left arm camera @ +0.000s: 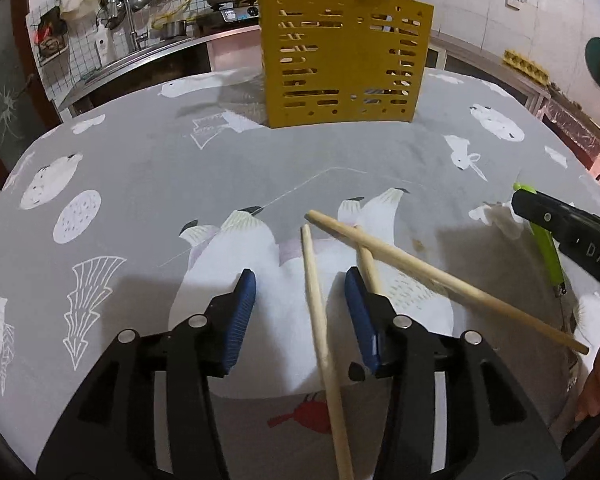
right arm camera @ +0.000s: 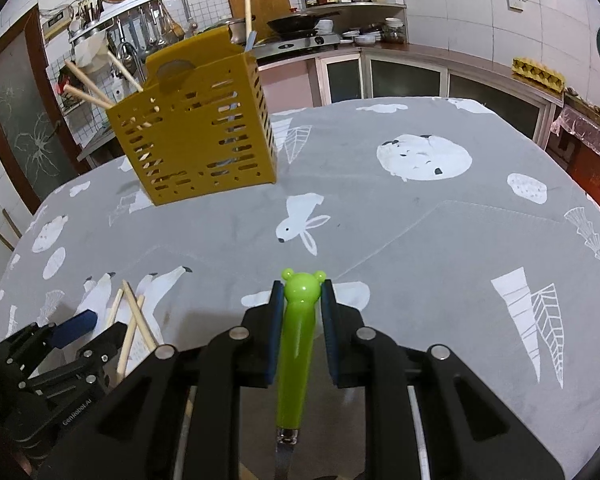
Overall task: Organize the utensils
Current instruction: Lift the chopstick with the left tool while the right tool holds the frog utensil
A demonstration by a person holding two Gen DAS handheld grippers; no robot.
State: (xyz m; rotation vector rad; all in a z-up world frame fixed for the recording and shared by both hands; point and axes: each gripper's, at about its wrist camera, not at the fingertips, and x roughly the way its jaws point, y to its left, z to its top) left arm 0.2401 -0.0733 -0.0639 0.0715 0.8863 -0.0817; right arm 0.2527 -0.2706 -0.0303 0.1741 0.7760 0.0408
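Note:
A yellow slotted utensil holder (left arm camera: 342, 66) stands at the far side of the table, with several chopsticks and a metal utensil in it; it also shows in the right wrist view (right arm camera: 198, 128). Three wooden chopsticks (left arm camera: 440, 276) lie crossed on the cloth. My left gripper (left arm camera: 300, 286) is open just above the cloth, one chopstick (left arm camera: 320, 320) running between its fingers. My right gripper (right arm camera: 300, 296) is shut on a green bear-headed utensil handle (right arm camera: 298, 344), held above the table; it shows at the right edge of the left wrist view (left arm camera: 540, 236).
The table has a grey cloth (right arm camera: 420, 220) with white animal prints. Behind it are a kitchen counter with a stove and pan (right arm camera: 300, 24), a sink with hanging tools (left arm camera: 128, 8), and an egg carton (right arm camera: 538, 70) at the right.

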